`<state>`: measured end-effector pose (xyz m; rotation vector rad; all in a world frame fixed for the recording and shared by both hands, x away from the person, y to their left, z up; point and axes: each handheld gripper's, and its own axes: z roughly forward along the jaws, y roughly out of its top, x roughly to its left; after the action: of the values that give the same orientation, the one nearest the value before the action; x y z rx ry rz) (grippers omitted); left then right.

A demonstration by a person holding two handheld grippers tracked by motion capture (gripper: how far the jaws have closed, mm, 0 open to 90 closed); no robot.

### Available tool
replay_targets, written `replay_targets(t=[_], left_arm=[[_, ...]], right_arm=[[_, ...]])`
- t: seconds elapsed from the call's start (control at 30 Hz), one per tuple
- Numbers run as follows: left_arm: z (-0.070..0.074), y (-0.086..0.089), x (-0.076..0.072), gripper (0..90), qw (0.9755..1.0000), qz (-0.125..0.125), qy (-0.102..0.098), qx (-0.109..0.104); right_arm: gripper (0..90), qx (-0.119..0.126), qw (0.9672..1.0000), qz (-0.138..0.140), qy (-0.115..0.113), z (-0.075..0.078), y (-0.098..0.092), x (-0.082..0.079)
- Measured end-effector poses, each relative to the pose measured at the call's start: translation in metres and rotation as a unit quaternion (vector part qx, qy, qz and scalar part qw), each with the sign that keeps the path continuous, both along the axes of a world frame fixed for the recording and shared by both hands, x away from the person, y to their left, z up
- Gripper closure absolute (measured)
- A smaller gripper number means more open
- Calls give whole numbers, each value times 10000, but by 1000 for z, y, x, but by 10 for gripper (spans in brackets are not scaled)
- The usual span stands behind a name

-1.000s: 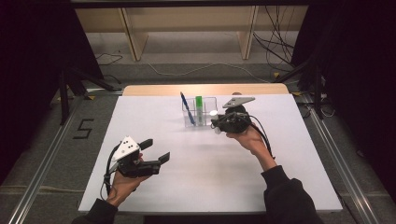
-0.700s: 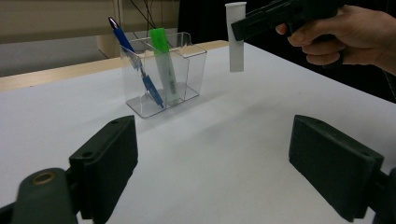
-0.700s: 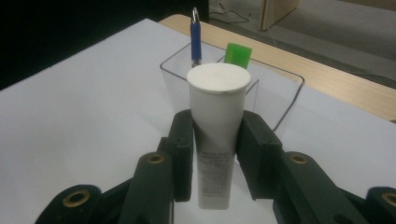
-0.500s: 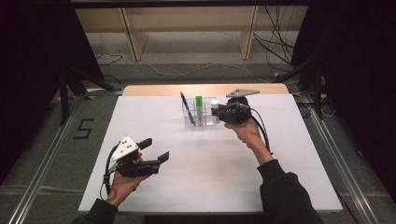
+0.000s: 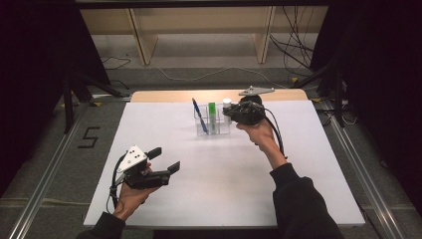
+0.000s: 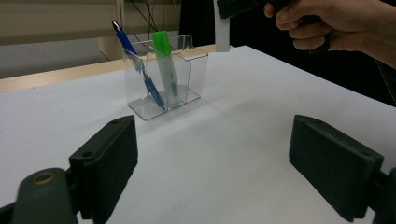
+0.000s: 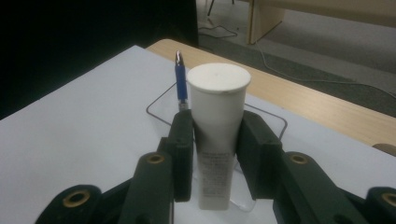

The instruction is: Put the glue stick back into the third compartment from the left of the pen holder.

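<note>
At the left of the high view, the left tongs [image 5: 166,160] hover low over the white tabletop [image 5: 209,194], held in the person's left hand [image 5: 132,194] near the front edge. Their jaws stand wide apart with nothing between them, and in the left gripper view they frame bare tabletop with the organizer beyond.

Further in, near the far middle of the tabletop, stands a clear plastic organizer [image 5: 211,128] with several compartments. A blue pen [image 5: 198,112] leans in its left compartment, tip end up, and a green highlighter [image 5: 212,115] stands nearly upright in the one beside it.

Just right of the highlighter, the right tongs [image 5: 229,112] are clamped on a white tube [image 7: 215,130], which points cap-up. The right gripper view shows both pads pressed against the tube's sides below its round flat cap, with the tube's lower end over the organizer's right side; whether it touches the floor of that compartment cannot be told. The right hand [image 5: 259,132] holds the tongs from the right, a cable trailing along the forearm.
</note>
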<state>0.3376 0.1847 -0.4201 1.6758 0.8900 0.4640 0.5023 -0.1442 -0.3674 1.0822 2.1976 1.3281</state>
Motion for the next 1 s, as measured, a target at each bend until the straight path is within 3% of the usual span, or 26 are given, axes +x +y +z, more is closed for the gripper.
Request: replay_targets(t=[0.5, 1.0], left_arm=[[0, 0, 0, 152, 10000, 4, -4, -10], [0, 0, 0, 152, 10000, -7, -10, -26]], right_arm=[[682, -87, 9997, -236, -57, 7, 9, 20], [681, -78, 9986, -514, 105, -8, 14, 39]])
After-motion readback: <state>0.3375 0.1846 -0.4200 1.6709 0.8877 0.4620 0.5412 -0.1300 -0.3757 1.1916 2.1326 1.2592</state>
